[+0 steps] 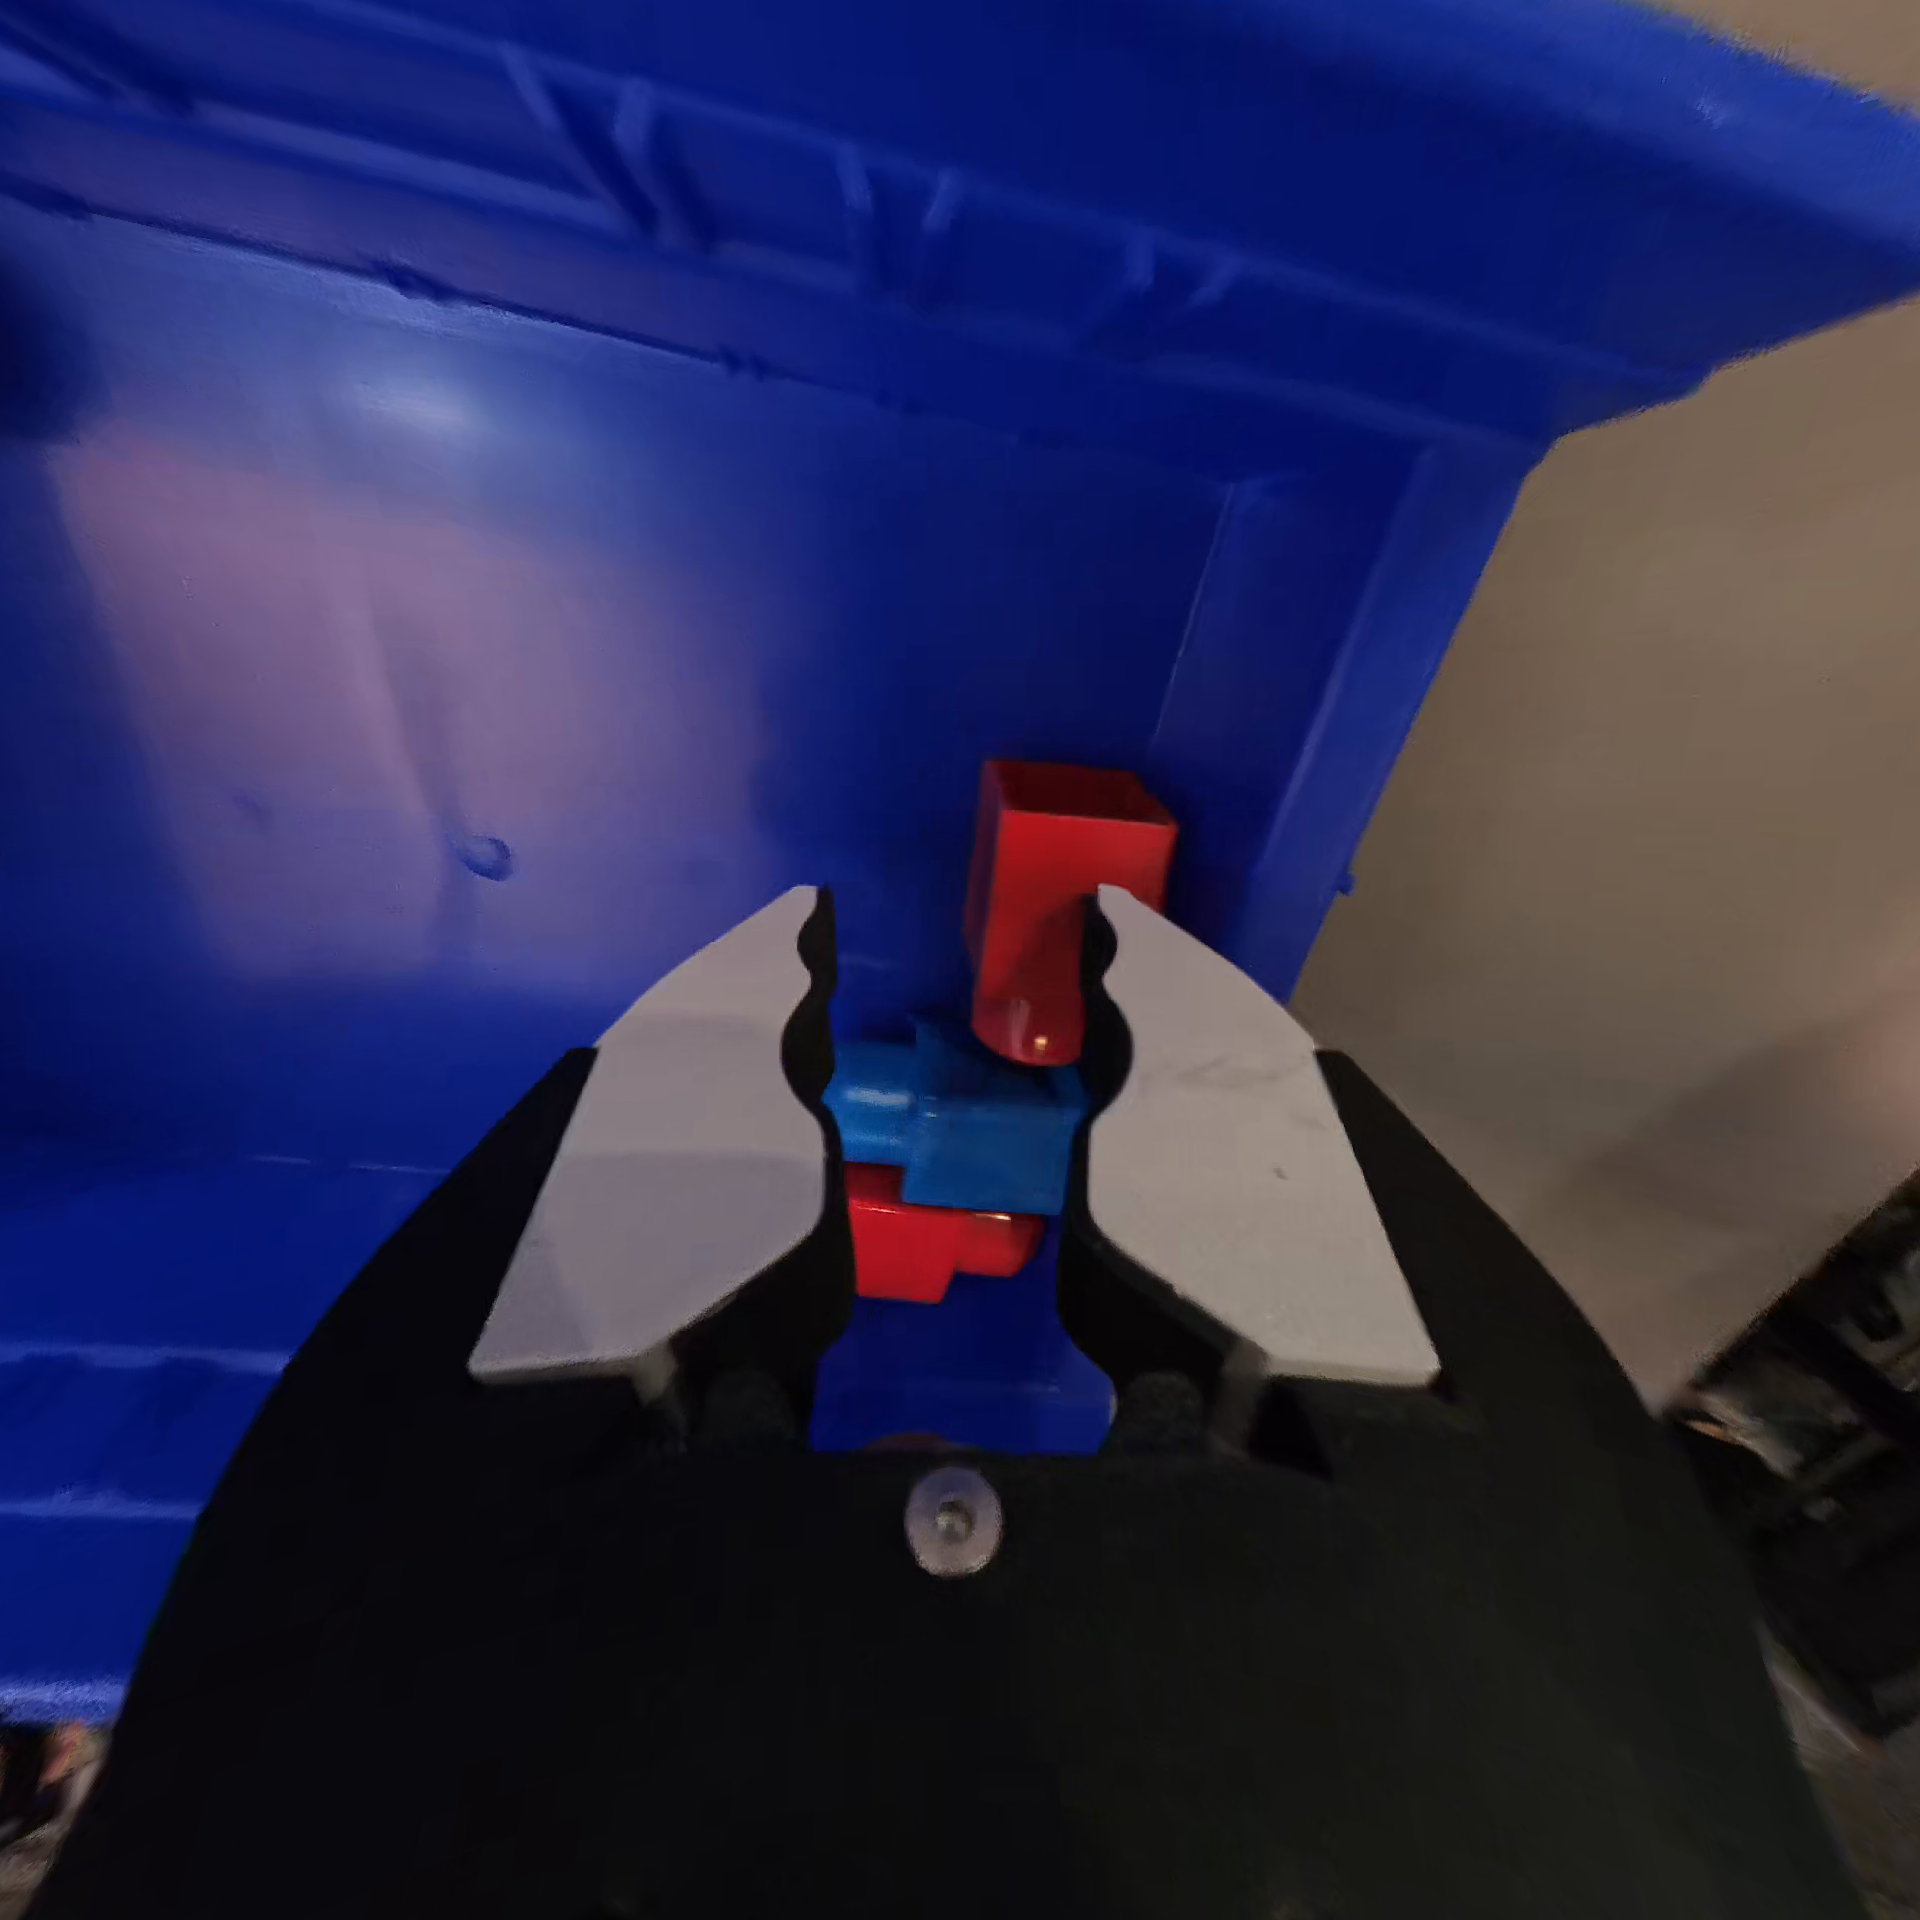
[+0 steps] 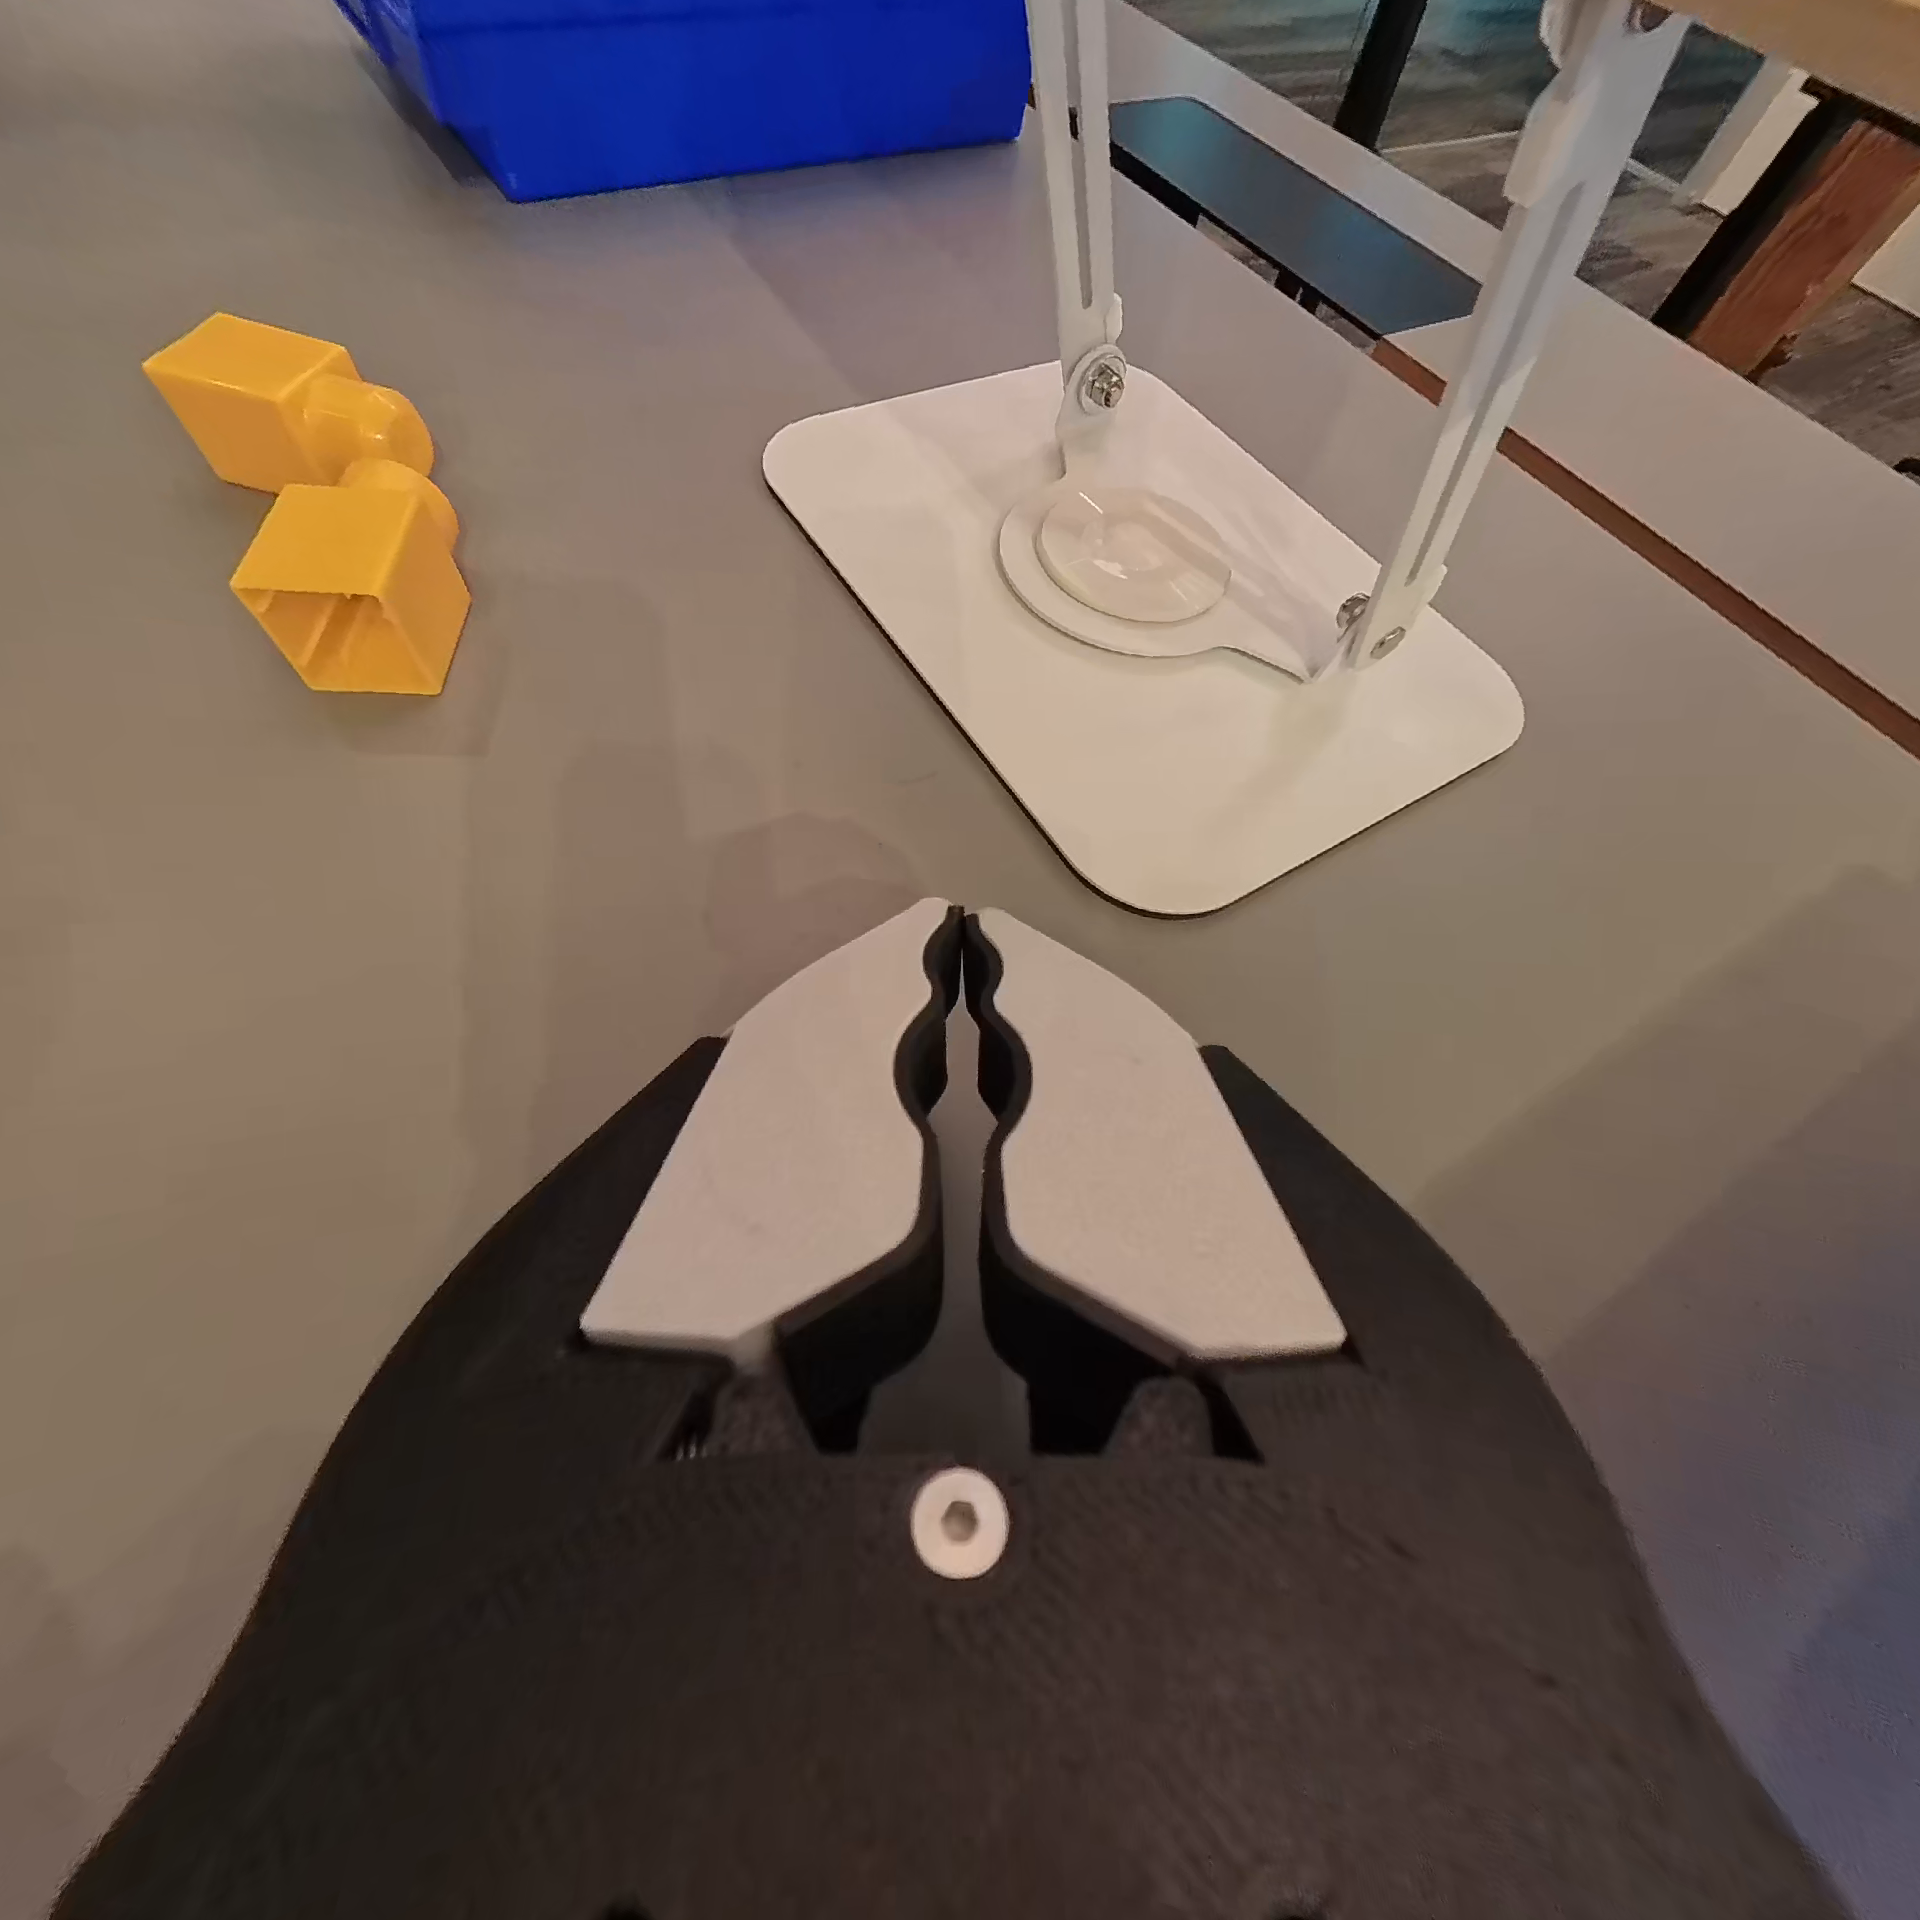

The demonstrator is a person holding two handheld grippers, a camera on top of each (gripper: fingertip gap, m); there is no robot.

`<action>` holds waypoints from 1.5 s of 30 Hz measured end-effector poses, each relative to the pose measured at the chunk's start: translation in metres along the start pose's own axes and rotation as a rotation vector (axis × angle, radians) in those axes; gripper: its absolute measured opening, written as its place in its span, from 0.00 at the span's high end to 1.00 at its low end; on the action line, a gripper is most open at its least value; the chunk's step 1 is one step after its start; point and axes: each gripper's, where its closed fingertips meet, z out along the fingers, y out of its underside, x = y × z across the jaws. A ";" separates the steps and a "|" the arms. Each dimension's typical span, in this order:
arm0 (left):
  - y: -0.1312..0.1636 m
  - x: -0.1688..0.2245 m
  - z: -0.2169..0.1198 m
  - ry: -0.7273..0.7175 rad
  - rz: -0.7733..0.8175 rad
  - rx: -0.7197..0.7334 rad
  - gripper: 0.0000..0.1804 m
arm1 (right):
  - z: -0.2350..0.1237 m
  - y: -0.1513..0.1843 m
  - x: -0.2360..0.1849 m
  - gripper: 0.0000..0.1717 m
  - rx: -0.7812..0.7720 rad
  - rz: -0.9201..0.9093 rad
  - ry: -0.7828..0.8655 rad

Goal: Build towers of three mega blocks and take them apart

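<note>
- Left wrist view: left gripper point(image 1: 956, 904) inside deep blue plastic bin point(image 1: 520, 623), fingers apart around a blue plastic mega block point(image 1: 987, 1143); clamped or only close, hard to say through the blur.
- Red plastic mega block point(image 1: 1060, 883) just beyond, second red block point(image 1: 925, 1247) beneath the blue.
- Likely light, hollow, stiff, smooth-walled; best taken across flat side walls, not the round stud.
- Right gripper point(image 2: 958, 914) fingers together, empty, above grey worktop point(image 2: 623, 831); two yellow plastic mega blocks point(image 2: 312, 499) lying on their sides, well apart from it.
</note>
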 end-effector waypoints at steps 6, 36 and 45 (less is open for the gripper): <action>0.003 -0.027 -0.009 -0.134 -0.014 -0.041 0.77 | -0.004 0.001 0.005 1.00 0.010 -0.005 0.035; 0.009 -0.023 0.006 -0.073 -0.001 -0.003 0.65 | -0.003 0.006 0.010 1.00 -0.023 -0.059 0.075; 0.007 -0.020 -0.009 -0.124 -0.021 0.032 0.80 | -0.004 0.005 0.008 1.00 -0.014 -0.060 0.060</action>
